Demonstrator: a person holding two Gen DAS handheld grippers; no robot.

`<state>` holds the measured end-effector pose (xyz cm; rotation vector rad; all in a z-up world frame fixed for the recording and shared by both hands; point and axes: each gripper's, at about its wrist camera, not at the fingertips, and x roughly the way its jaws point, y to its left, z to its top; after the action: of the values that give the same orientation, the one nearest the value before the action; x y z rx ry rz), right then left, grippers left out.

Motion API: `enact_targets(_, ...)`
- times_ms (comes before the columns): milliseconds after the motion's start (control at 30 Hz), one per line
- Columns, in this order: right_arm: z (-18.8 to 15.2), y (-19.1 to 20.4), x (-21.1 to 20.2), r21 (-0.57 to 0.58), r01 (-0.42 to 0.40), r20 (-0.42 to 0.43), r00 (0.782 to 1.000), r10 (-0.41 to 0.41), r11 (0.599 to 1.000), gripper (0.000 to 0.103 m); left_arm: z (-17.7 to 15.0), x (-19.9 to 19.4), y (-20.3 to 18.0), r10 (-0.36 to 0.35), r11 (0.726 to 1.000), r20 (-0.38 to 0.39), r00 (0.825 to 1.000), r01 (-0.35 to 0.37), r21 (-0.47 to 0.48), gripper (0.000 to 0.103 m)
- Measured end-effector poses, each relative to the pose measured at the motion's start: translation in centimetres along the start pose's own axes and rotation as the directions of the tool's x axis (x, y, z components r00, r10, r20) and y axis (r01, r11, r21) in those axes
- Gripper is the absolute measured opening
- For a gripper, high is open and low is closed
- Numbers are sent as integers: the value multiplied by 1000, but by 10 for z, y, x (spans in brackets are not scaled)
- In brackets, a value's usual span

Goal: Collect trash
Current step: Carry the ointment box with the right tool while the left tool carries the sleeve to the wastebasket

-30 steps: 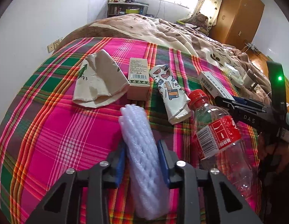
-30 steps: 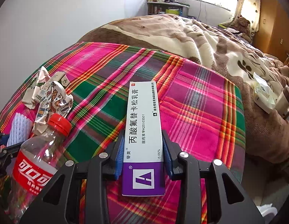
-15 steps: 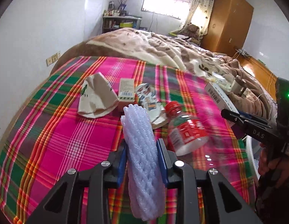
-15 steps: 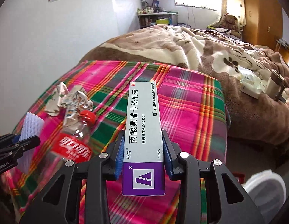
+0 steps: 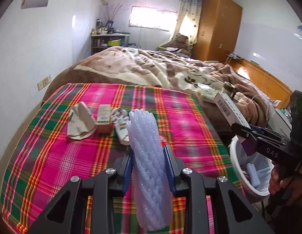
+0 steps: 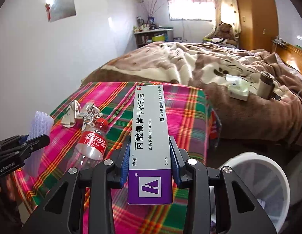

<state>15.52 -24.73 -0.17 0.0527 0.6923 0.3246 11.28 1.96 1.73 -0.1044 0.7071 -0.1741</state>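
Note:
My left gripper (image 5: 148, 159) is shut on a white foam net sleeve (image 5: 149, 167) and holds it above the plaid blanket (image 5: 76, 156). My right gripper (image 6: 150, 152) is shut on a long white and purple medicine box (image 6: 149, 132), lifted over the blanket's right side. The box also shows in the left wrist view (image 5: 228, 110), above the rim of a white trash bin (image 5: 238, 175). The bin (image 6: 267, 167) stands on the floor beside the bed. A clear cola bottle with a red cap (image 6: 91, 144) lies on the blanket.
A crumpled paper cup (image 5: 79, 120), a small carton (image 5: 104, 119) and a crushed printed wrapper (image 5: 120, 122) lie on the blanket. A brown rumpled quilt (image 5: 160, 66) covers the far bed. A wooden wardrobe (image 5: 219, 27) stands at the back right.
Both grippers have risen and pulled back from the blanket with their loads. The right gripper has swung right, and the trash bin has come into view.

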Motion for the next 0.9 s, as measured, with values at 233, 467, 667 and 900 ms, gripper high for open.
enact_targets(233, -11, -18, -28, 49, 47, 38, 998, -49, 998, 37, 3, -8, -36, -56, 997, 22, 998, 55, 51, 31)
enact_targets(467, -27, -41, -53, 116, 113, 69, 990, -122, 987, 37, 4, -6, -78, -112, 987, 32, 993, 108, 115, 31)
enact_targets(667, -37, -61, -71, 162, 179, 83, 978, -194, 970, 37, 4, 3, -117, -170, 971, 20, 985, 164, 172, 31)
enact_targets(900, -46, -85, -83, 195, 244, 64, 963, -261, 950, 37, 2, 13, -158, -231, 950, -2, 973, 225, 218, 31)
